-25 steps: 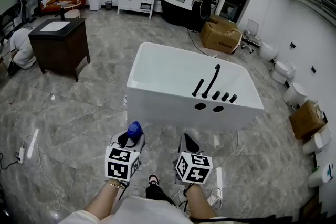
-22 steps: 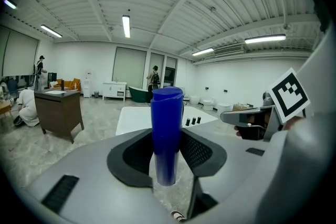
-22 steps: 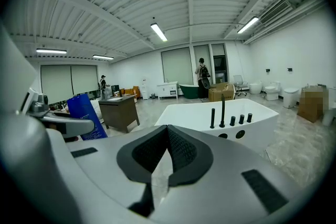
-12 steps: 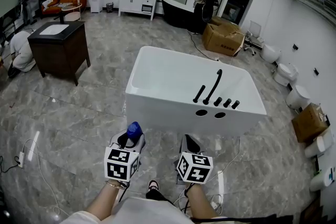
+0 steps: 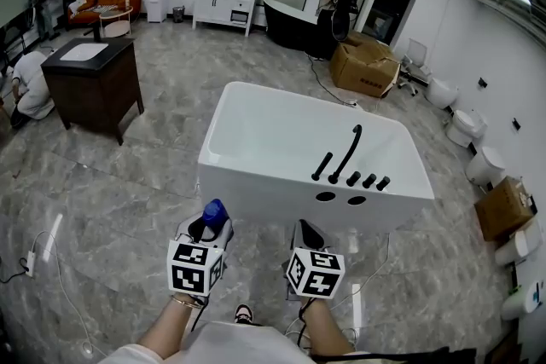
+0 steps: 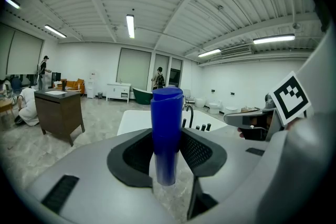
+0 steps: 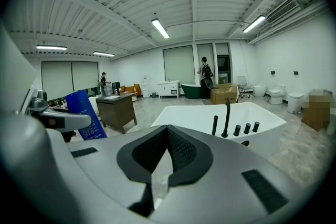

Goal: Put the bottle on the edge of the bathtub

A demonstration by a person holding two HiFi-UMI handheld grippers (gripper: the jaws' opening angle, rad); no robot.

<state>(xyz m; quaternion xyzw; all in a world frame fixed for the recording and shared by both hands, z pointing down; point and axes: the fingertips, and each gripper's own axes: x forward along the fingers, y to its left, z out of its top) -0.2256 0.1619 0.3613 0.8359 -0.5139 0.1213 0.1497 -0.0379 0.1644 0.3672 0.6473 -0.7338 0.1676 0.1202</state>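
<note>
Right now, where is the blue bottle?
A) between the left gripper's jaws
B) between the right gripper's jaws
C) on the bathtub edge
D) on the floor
A: the blue bottle stands upright, clamped between the pads of the left gripper; the right gripper is shut and empty.

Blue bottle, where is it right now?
In the head view the blue bottle stands upright at lower left, clamped in the left tool, over the floor just short of the white bathtub's near wall.
</note>
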